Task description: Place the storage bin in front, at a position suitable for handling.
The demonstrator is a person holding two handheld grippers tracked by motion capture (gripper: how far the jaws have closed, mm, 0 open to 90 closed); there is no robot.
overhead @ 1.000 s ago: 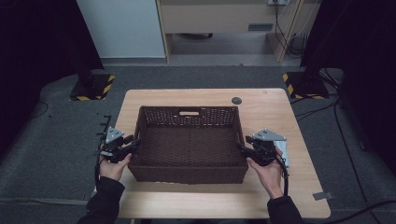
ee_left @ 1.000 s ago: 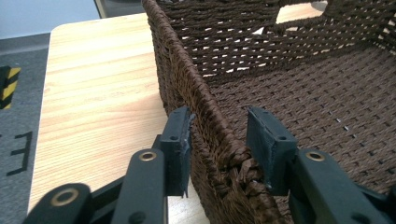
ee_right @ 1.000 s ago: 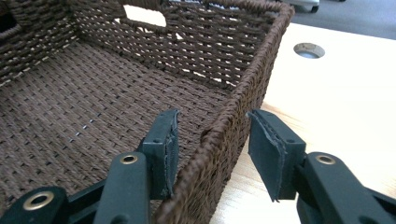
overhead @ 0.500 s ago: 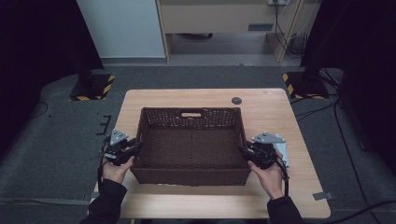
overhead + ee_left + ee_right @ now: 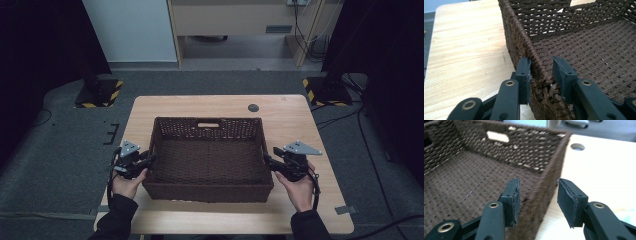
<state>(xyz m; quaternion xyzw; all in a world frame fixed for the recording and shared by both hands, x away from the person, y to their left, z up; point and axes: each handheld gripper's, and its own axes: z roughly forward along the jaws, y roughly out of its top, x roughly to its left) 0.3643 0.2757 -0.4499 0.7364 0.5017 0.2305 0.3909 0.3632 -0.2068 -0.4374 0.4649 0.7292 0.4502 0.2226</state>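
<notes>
A dark brown woven basket [image 5: 207, 121], with nothing in it, sits on the wooden table [image 5: 300, 120]. My left gripper [image 5: 149, 160] straddles its left rim [image 5: 524, 37]. In the left gripper view, that gripper [image 5: 541, 72] has one pad on the outer wall and the other against the braided edge; its jaws have just been opening slightly but still press the rim. My right gripper [image 5: 268, 161] stands at the right wall [image 5: 549, 170]. In the right gripper view, its jaws [image 5: 538, 192] have just been opening and are spread either side of the wall without pressing it.
A round cable hole [image 5: 253, 107] lies in the tabletop behind the basket. Bare wood shows left and right of the basket and along the near edge. Black stands with yellow-striped feet [image 5: 100, 92] [image 5: 327, 90] stand on the floor beyond the table.
The basket has shifted a little toward the near edge. My right gripper closed on the right wall, then opened and drew slightly to the right. My left gripper closed in on the left rim.
</notes>
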